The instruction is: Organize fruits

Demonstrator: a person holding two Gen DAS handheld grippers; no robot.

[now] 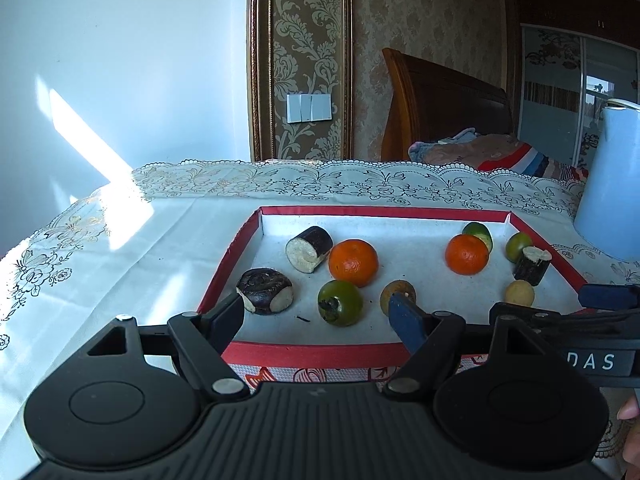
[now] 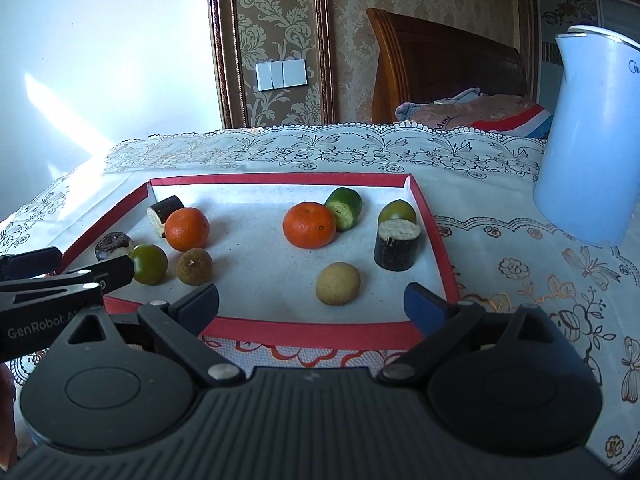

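Red-rimmed tray holds round glossy tangerines and stubby dark-barked cylinders.

The red-rimmed tray holds ten pieces: two oranges, three green fruits, three dark-skinned cut chunks, one brownish round fruit and one pale yellow ball at six o'clock.

Strong sunlight is falling from the left, glaring on the white lace-edged tablecloth; fisheye edges are bending, focus staying sharp.
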